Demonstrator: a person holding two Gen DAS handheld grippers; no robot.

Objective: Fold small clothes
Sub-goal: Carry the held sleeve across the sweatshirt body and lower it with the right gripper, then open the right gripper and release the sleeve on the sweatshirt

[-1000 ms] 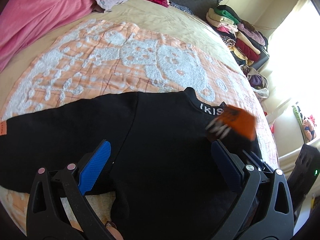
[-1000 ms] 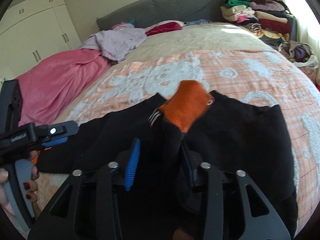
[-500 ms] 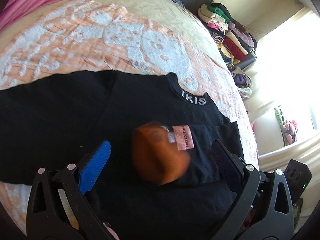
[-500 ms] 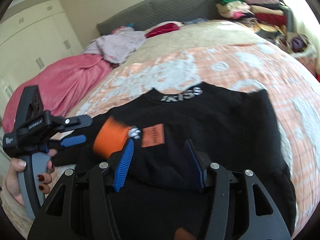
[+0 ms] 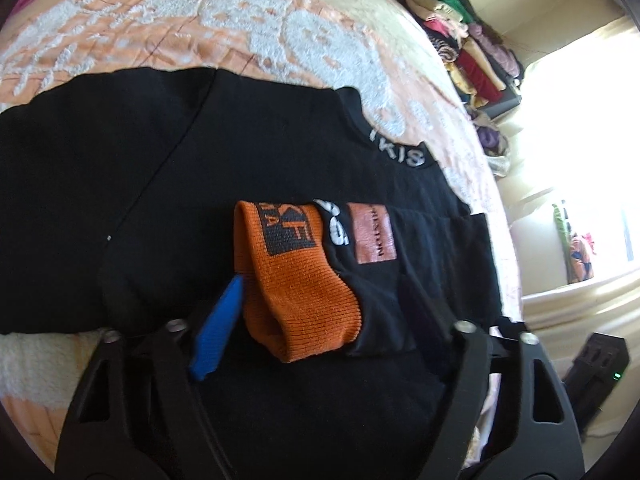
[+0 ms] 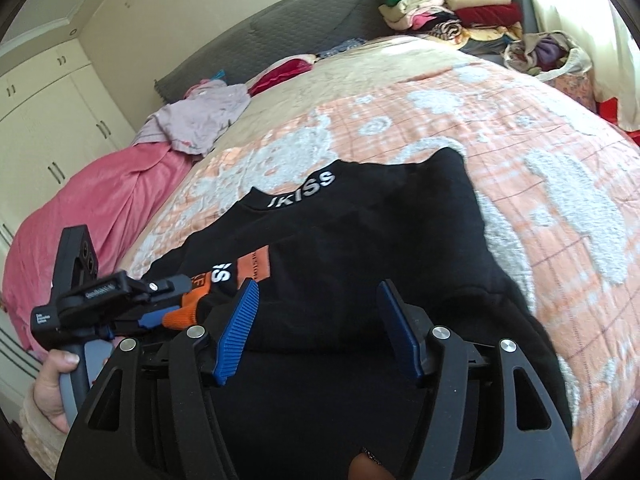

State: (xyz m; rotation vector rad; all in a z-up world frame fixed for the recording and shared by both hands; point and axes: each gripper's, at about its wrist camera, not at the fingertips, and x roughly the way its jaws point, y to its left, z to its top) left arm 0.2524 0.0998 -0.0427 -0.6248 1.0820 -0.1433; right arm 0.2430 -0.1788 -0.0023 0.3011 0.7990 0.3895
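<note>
The black long-sleeved sweatshirt with white collar lettering (image 6: 360, 248) lies flat on the bed, collar toward 12 o'clock in the right wrist view, and 1 sleeve is already across the chest: the ribbed orange knit cuff (image 5: 298, 280) rests at the middle of the body, just left of a small orange patch (image 5: 372, 234). The other sleeve (image 5: 60, 152) runs out flat toward 9 o'clock in the left wrist view, so by my reckoning that is 1 fold in and the second sleeve plus the body folds to go. The left gripper (image 5: 316, 308) has its blue-padded fingers closing around the cuff end, the cuff between them, though I cannot make out the pads pressing on it. The right gripper (image 6: 316, 328) is over the hem side with its jaws opening and nothing pinched between them, only flat black cloth below. A hand (image 6: 52, 384) grips the left tool's handle at 8 o'clock. The surface is a peach quilted bedspread with fluffy white patterns (image 6: 460, 120), soft and a bit lumpy. Around it: a pink blanket (image 6: 92, 208) at 9 o'clock, a crumpled lilac garment (image 6: 200, 116), a grey padded headboard (image 6: 280, 40), cream wardrobe doors (image 6: 48, 120), and a stack of folded clothes (image 6: 452, 8) at 1 o'clock near a bright window.
</note>
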